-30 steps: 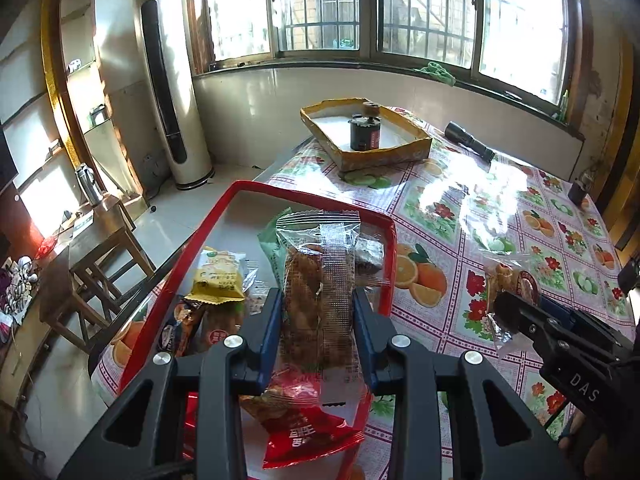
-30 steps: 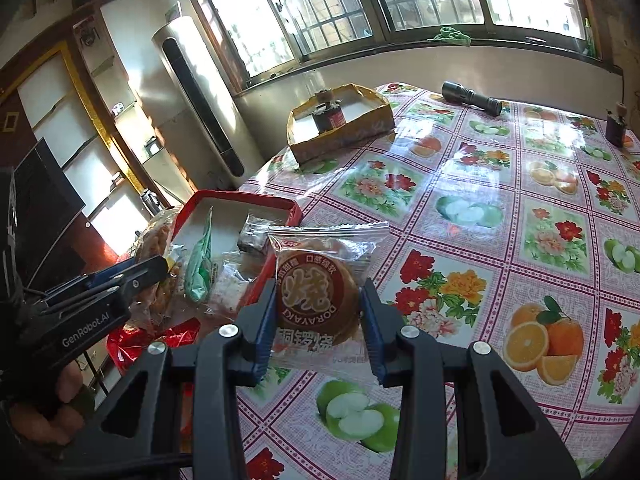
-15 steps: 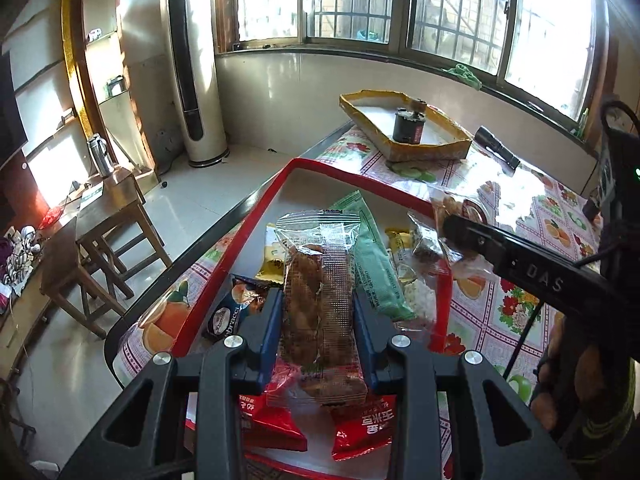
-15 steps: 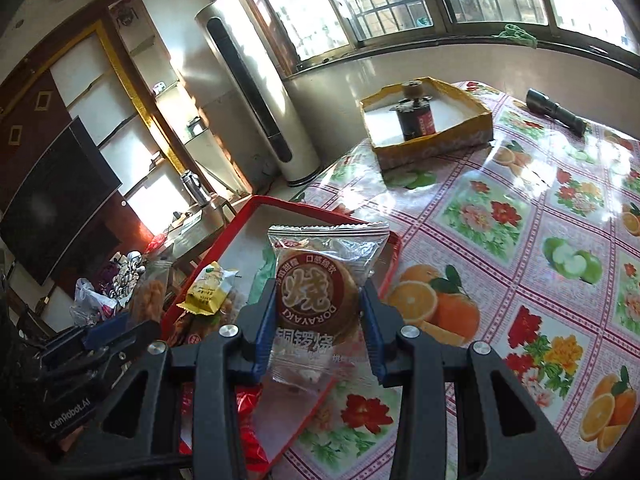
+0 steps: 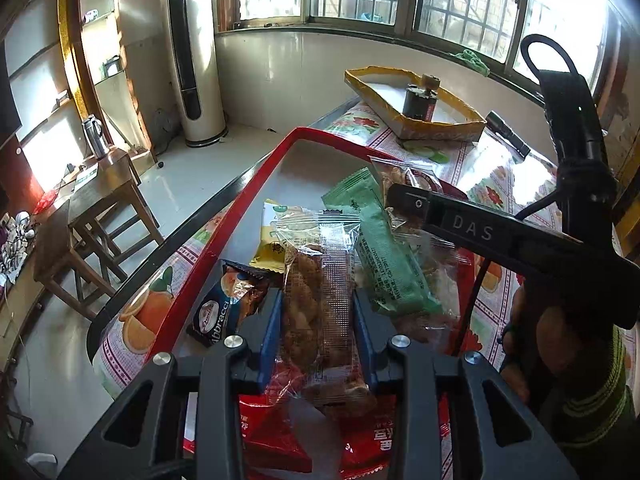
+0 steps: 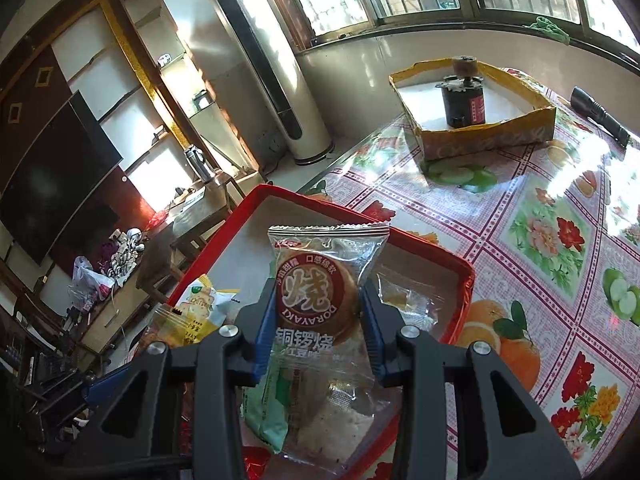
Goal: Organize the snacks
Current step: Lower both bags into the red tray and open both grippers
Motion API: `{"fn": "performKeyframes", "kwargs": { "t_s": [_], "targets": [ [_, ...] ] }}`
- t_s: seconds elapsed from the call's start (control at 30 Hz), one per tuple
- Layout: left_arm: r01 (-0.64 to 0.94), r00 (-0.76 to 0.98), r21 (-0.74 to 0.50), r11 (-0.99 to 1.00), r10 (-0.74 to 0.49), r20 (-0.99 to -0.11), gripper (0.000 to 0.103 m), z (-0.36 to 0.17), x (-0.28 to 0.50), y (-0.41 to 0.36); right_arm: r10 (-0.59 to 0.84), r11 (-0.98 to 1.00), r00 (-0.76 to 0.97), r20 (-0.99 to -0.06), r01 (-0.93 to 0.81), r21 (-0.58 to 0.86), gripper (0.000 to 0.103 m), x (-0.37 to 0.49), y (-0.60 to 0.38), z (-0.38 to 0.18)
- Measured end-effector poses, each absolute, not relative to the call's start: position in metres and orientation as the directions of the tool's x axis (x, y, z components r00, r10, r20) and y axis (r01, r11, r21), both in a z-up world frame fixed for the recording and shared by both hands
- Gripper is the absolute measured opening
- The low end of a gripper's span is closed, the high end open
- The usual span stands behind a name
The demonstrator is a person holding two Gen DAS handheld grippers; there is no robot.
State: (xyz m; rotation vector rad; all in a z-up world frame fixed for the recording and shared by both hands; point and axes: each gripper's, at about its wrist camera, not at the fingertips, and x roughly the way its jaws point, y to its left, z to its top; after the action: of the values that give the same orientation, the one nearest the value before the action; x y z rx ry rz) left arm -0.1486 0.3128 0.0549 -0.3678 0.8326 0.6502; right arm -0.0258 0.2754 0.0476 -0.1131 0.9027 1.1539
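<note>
- The left gripper [image 5: 318,322] was clamped on a clear-wrapped pastry bar [image 5: 320,280], its long axis running straight out between the blue pads, as it hung low over the near end of the red tray [image 5: 256,184].
- The right gripper [image 6: 318,318] was closed on a round dorayaki packet [image 6: 320,292], pinched across its middle with its top seal pointing away from the wrist, above the tray's near right part.
- Both held snacks sat directly over the tray rather than beside it, so the coming move appeared to turn on a short drop; neither hand looked clearly nearer, though the left seemed lower over the pile.
- Under the left jaws lay two red packets [image 5: 276,440], partly hidden by the gripper.
- Just beyond them in the tray were one dark biscuit packet [image 5: 218,312], one yellow packet [image 5: 272,244] and one long green packet [image 5: 384,252], its long axis lying roughly parallel to the held bar; small clear-wrapped pieces beside it could not be counted.
- The tray's far half was bare.
- On the fruit-print tablecloth [image 6: 560,240] beyond stood one yellow cardboard box [image 6: 480,140] holding one dark can [image 6: 462,100].
- One black flashlight [image 6: 598,114] lay just past the box.
</note>
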Motion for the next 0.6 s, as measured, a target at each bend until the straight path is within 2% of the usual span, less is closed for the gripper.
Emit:
{"fn": "performKeyframes", "kwargs": {
  "t_s": [0.23, 0.3, 0.33, 0.37, 0.6],
  "targets": [
    [-0.67, 0.474, -0.051, 0.741, 0.374, -0.797, 0.035, 0.044, -0.147, 0.317, 0.728, 0.425, 0.08, -0.68, -0.832, 0.357, 0.041, -0.023, 0.288, 0.038],
    [-0.681, 0.461, -0.028, 0.732, 0.398, -0.793, 0.041, 0.044, -0.147, 0.317, 0.729, 0.416, 0.075, -0.68, -0.838, 0.354, 0.043, -0.023, 0.289, 0.038],
    [-0.684, 0.454, -0.015, 0.729, 0.41, -0.791, 0.05, 0.044, -0.147, 0.316, 0.73, 0.414, 0.077, -0.679, -0.84, 0.35, 0.043, -0.022, 0.289, 0.039],
    [-0.686, 0.453, -0.014, 0.728, 0.411, -0.791, 0.054, 0.043, -0.148, 0.316, 0.731, 0.413, 0.082, -0.677, -0.844, 0.343, 0.044, -0.023, 0.289, 0.04],
    [-0.688, 0.457, -0.013, 0.726, 0.42, -0.784, 0.057, 0.047, -0.154, 0.312, 0.74, 0.401, 0.093, -0.666, -0.856, 0.327, 0.054, -0.029, 0.28, 0.046]
  ]
}}
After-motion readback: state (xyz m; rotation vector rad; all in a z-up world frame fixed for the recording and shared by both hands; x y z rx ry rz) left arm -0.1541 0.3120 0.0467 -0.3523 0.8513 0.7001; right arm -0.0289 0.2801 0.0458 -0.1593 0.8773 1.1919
